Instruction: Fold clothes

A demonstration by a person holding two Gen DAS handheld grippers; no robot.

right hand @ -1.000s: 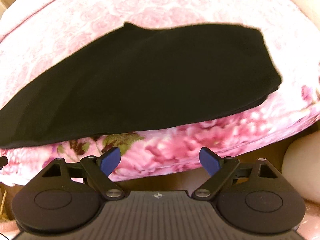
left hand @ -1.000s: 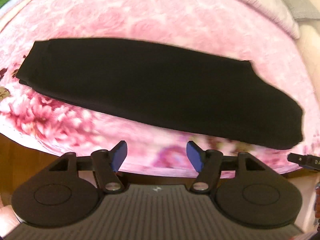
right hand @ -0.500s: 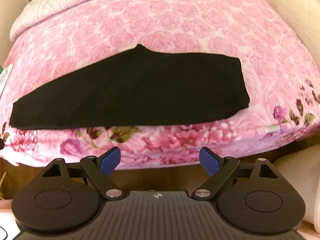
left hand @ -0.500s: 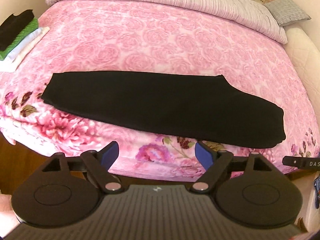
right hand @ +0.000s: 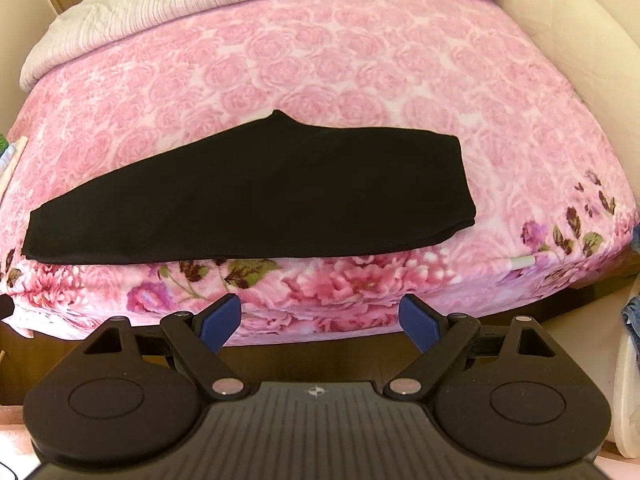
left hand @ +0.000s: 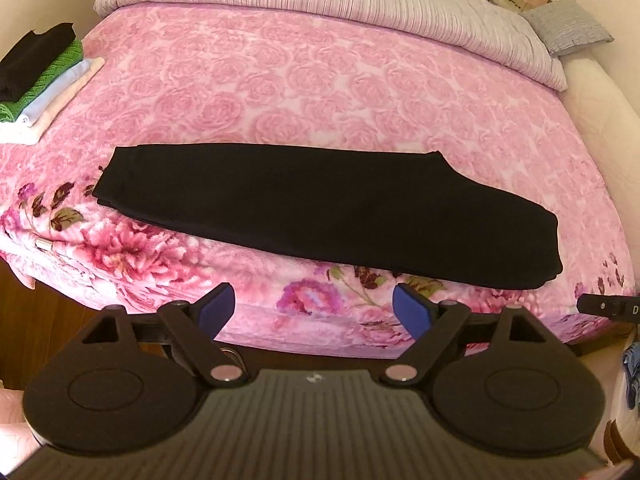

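Left gripper (left hand: pixel 314 309): jaws spread wide, blue fingertips (left hand: pixel 218 307) well apart, nothing between them, held level and aimed forward. Right gripper (right hand: pixel 320 317): same posture, jaws wide, blue fingertips (right hand: pixel 419 322) empty, held level.

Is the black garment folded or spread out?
Folded: the black garment lies as a long narrow strip, with doubled layers visible at its end.

The folded garment (left hand: pixel 320 208) lies across the bed's (left hand: pixel 320 92) near edge; a clothes stack (left hand: pixel 40 76) sits far left, pillows (left hand: pixel 568 28) behind.
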